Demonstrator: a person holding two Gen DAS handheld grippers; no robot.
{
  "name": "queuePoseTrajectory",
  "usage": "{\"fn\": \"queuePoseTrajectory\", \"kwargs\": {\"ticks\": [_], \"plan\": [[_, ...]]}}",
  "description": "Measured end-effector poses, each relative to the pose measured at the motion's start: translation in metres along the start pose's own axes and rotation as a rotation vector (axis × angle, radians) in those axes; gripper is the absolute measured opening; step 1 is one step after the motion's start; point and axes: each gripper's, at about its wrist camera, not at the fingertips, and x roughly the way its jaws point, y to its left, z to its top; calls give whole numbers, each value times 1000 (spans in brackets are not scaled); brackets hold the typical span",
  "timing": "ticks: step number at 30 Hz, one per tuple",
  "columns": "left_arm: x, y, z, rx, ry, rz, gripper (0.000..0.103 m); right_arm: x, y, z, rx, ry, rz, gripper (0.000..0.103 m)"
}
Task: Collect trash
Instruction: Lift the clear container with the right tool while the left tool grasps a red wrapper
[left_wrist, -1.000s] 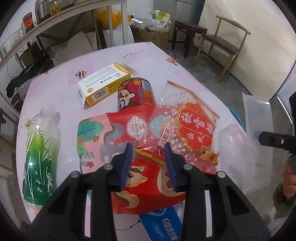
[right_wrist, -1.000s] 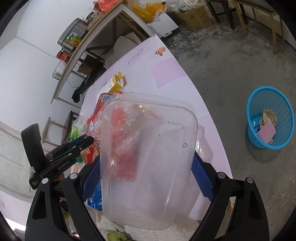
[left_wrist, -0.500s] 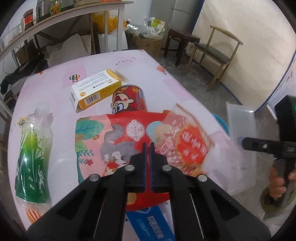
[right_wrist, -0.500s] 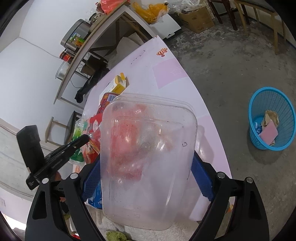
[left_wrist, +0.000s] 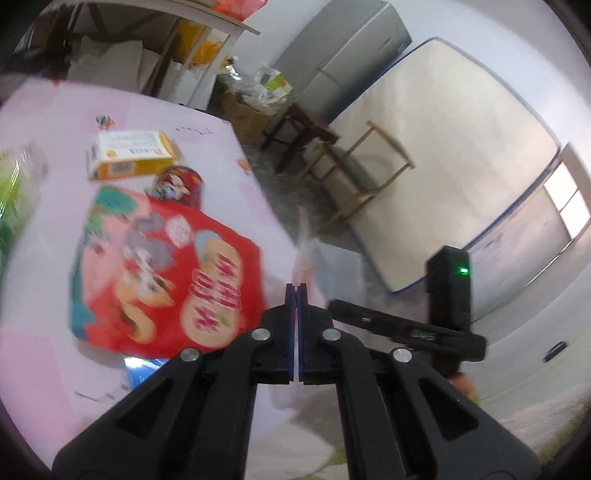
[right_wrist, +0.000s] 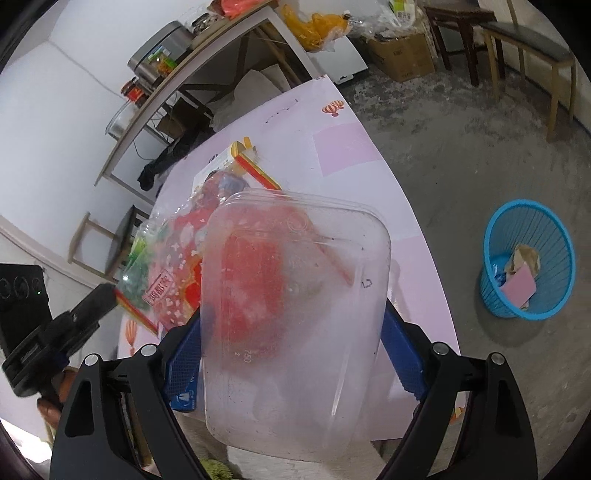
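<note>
Trash is being gathered from the pink worktop (right_wrist: 354, 147): a clear snack wrapper (right_wrist: 170, 273) is being pinched by its corner in the clenched left hand-held gripper (left_wrist: 295, 291) and carried beside the clear plastic container (right_wrist: 295, 325), which is being clamped across its width by the right hand-held gripper (right_wrist: 295, 354); a few scraps are already lying in the blue basket (right_wrist: 554, 236) on the floor. Much is being left for later, judging by the worktop; the red squirrel bag (left_wrist: 159, 273), the yellow box (left_wrist: 129, 155), the red can (left_wrist: 181, 184) and a green bottle (left_wrist: 14, 192) are still lying there.
</note>
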Motion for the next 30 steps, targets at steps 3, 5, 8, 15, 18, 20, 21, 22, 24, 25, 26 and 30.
{"fn": "queuePoseTrajectory", "kwargs": {"ticks": [3, 5, 8, 15, 18, 20, 21, 22, 24, 25, 26, 30], "plan": [[5, 3, -12, -50, -7, -65, 0, 0, 3, -1, -18, -2, -13, 85], [9, 6, -17, -76, -2, -80, 2, 1, 3, -2, -19, 0, -14, 85], [19, 8, -22, -97, 25, -86, 6, 3, 1, -3, -13, 6, -13, 85], [35, 8, -26, -95, 67, -64, 25, 13, -2, -6, -7, 27, -14, 85], [44, 8, -27, -92, 88, -28, 24, 17, -4, -5, -3, 34, -17, 84], [52, 9, -28, -94, 118, 8, 22, 17, -5, -7, 0, 34, -17, 84], [54, 10, -29, -99, 125, 15, 22, 18, -5, -7, 1, 33, -16, 84], [57, 12, -30, -109, 132, 21, 19, 18, -7, -7, 2, 32, -17, 84], [62, 13, -32, -116, 143, 31, 9, 18, -8, -7, 4, 29, -16, 84], [62, 15, -32, -116, 143, 37, 6, 18, -8, -7, 4, 28, -15, 84], [62, 16, -31, -117, 141, 43, 1, 17, -8, -7, 5, 27, -14, 84], [51, 21, -32, -113, 117, 65, 0, 15, -10, -7, 12, 22, -5, 84]]}}
